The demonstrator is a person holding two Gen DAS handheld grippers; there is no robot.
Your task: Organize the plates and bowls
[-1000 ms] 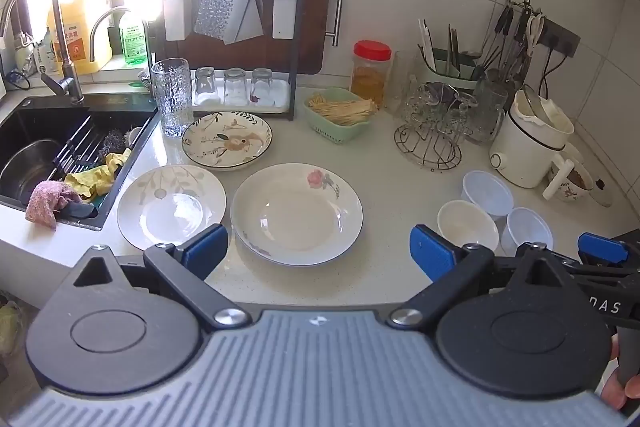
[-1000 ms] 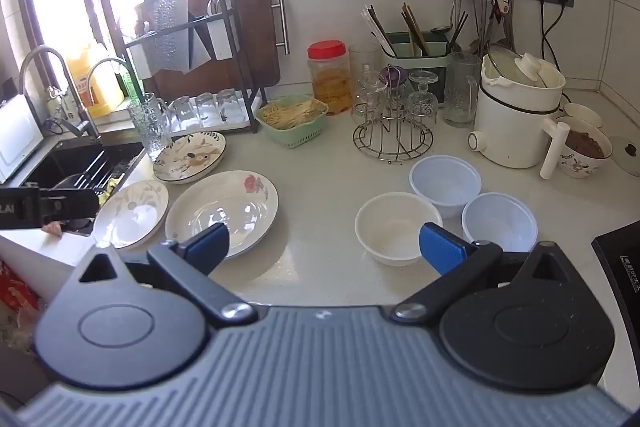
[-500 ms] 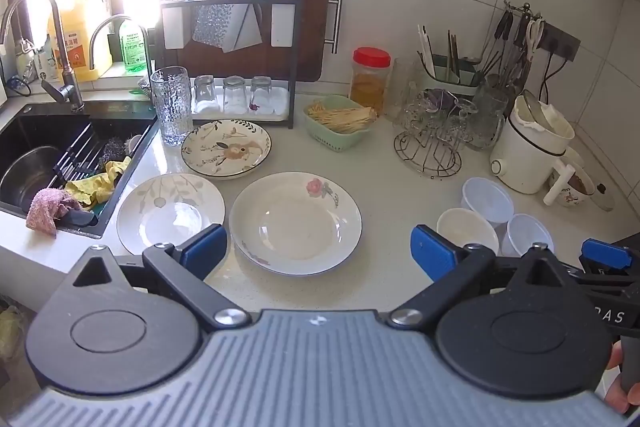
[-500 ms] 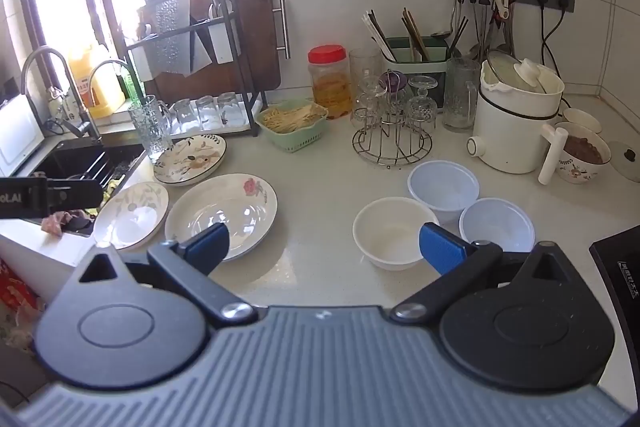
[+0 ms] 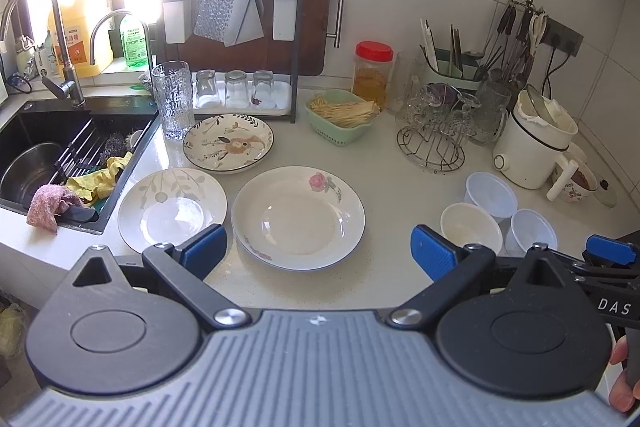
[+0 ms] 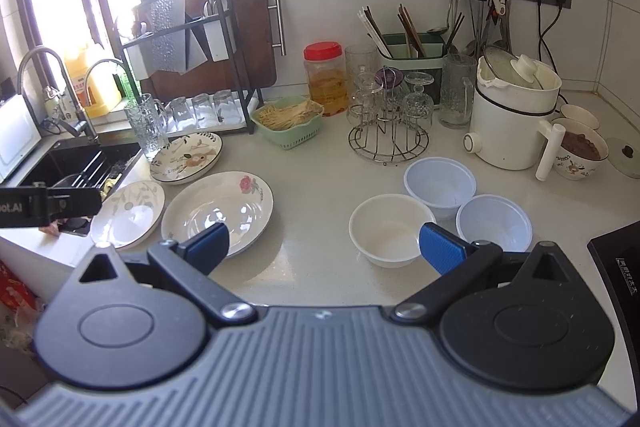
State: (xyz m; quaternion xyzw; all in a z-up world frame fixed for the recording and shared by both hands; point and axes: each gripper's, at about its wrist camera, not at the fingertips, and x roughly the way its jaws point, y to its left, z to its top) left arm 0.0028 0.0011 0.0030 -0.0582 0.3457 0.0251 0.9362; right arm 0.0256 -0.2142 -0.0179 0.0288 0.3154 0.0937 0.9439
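Three plates lie on the white counter: a rose plate (image 5: 298,217) (image 6: 220,213) in the middle, a leaf plate (image 5: 172,209) (image 6: 128,213) by the sink, and a rabbit plate (image 5: 228,143) (image 6: 186,157) behind them. To the right stand a cream bowl (image 5: 471,229) (image 6: 390,229) and two white bowls (image 5: 490,189) (image 5: 534,231) (image 6: 440,183) (image 6: 494,223). My left gripper (image 5: 316,253) hangs open above the counter's front edge, before the rose plate. My right gripper (image 6: 324,245) is open too, hovering between the rose plate and the cream bowl. Both hold nothing.
A black sink (image 5: 48,147) with cloths lies at the left. Behind the plates stand a tall glass (image 5: 172,101), a dish rack (image 5: 232,39), a green basket (image 5: 342,117), a wire glass stand (image 5: 434,139) and a white cooker (image 5: 534,143). A black hob (image 6: 620,267) borders the right.
Both grippers have drawn back and risen slightly, so plates and bowls sit a little farther and lower in view. Jaws stay wide apart; nothing on the counter moved.
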